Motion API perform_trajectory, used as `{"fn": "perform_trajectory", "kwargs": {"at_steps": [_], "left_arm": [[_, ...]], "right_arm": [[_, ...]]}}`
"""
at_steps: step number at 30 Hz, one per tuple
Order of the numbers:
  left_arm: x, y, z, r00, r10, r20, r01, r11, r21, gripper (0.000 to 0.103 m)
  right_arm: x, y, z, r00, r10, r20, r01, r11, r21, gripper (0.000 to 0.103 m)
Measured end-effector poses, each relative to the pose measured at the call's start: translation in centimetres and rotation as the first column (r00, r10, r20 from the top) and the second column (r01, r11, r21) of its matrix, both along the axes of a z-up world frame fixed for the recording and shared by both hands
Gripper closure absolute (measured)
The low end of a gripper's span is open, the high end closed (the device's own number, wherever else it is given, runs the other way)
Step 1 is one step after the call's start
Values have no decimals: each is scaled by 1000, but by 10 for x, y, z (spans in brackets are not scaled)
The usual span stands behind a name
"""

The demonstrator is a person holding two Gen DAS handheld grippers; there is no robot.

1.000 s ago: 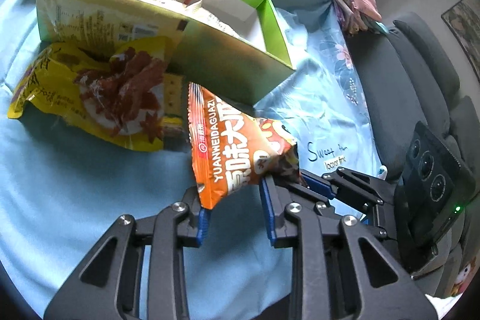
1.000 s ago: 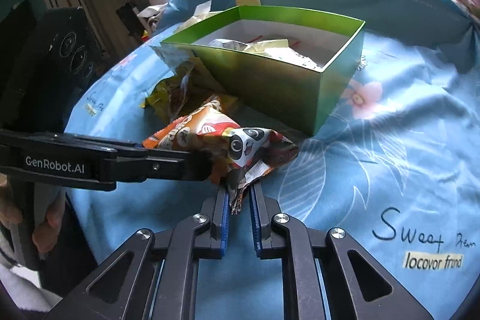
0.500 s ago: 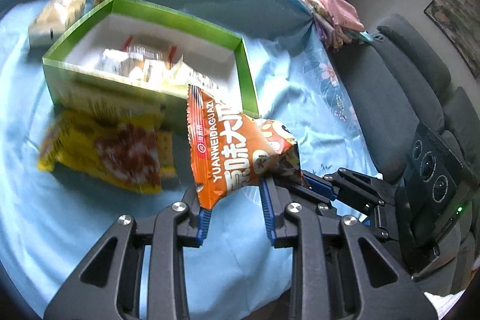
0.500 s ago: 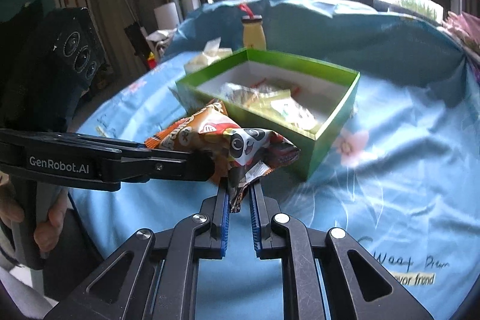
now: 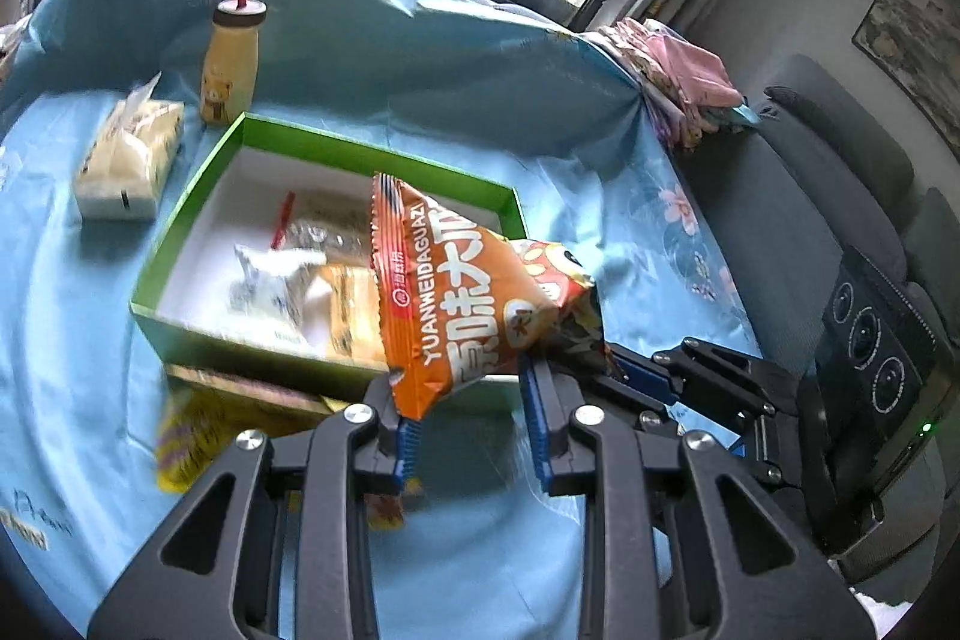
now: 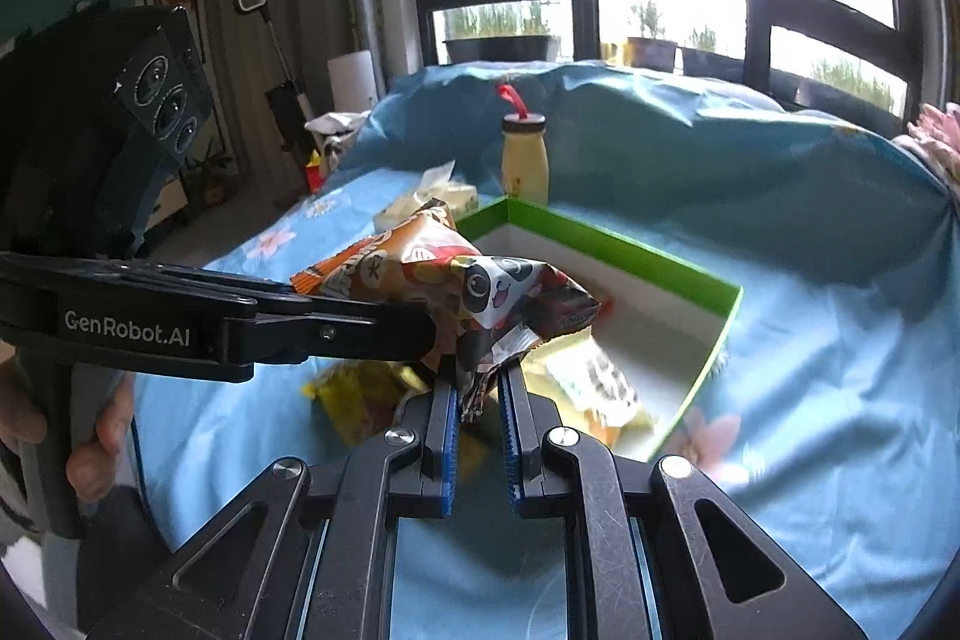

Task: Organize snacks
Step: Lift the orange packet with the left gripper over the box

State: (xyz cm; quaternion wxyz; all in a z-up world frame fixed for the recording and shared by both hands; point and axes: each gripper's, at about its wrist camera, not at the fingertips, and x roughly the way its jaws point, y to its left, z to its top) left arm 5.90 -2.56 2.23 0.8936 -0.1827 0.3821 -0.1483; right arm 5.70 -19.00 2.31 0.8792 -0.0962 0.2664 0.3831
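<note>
Above the worktop's near edge | we clamp both hand-held grippers, left (image 5: 471,436) and right (image 6: 480,394), on the orange snack bag (image 5: 462,304), sharing its floppy weight | green box (image 5: 180,244) behind awaits it.

Green box (image 5: 180,244) open-topped; bottle (image 5: 231,64) apparently just behind.

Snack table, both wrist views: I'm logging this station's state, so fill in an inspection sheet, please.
Surface: blue floral cloth, wrinkled.
Job's things: orange snack bag held in the air in front of the green box; packets inside the box; yellow snack bag on the cloth.
Clutter: yellow bottle, tissue pack.
Grippers: left hand-held gripper and right hand-held gripper both shut on the orange bag.
Cables: nothing seen.
Surroundings: windows, grey sofa.
</note>
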Motion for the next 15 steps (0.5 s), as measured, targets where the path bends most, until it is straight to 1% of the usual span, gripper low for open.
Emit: {"fn": "perform_trajectory", "kwargs": {"at_steps": [4,8,15], "left_arm": [[18,11,4,1000,7,2,-7,1000,-4,76],[33,20,2,1000,17,-9,-17,1000,-5,76],[60,36,-16,997,36,-66,-37,999,-12,76]], "right_arm": [[14,8,3,1000,2,6,-2,1000,6,89],[31,18,2,1000,6,-2,-6,1000,8,89],[61,35,-11,998,13,-59,-13,1000,5,89]]}}
